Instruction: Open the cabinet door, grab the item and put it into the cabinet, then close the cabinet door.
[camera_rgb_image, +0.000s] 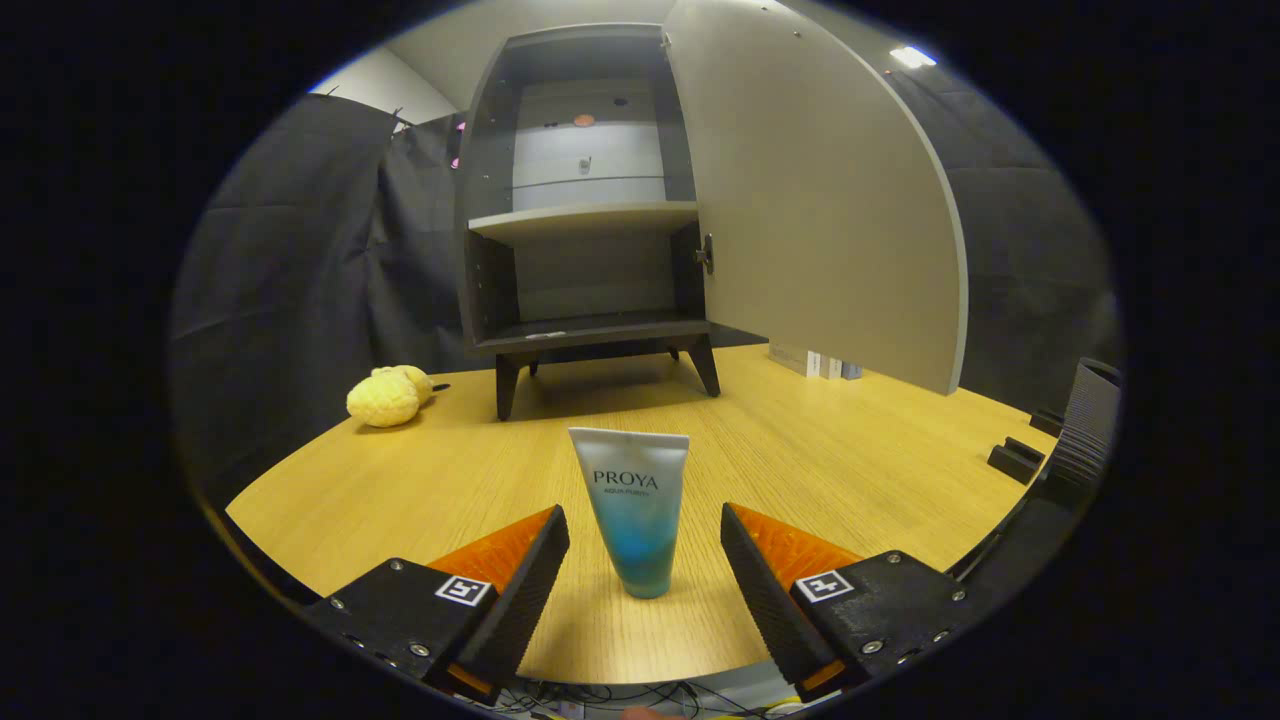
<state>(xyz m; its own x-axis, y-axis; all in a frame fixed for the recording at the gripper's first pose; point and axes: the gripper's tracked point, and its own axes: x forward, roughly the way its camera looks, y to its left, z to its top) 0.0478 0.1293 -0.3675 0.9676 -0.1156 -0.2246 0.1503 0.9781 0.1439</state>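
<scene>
Where the two fingers of the tool spread wide apart, a blue-and-white tube stands upright on its cap on the desk, sitting between them with a clear gap on either side, so neither pad touches it and the tool is released, gripping nothing. Beyond the tube, further back on the desk, stands the small dark cabinet on its short legs, and its pale door is swung fully open to the right. Inside there are two compartments split by one light shelf: the lower one looks bare down to its dark floor, and the upper one seems to hold nothing either (a few small marks show on the back panel, too small to tell what they are). To the left of the cabinet a lumpy yellow soft toy lies on the desk. Behind the open door, a few small boxes stand at the desk's far side.
</scene>
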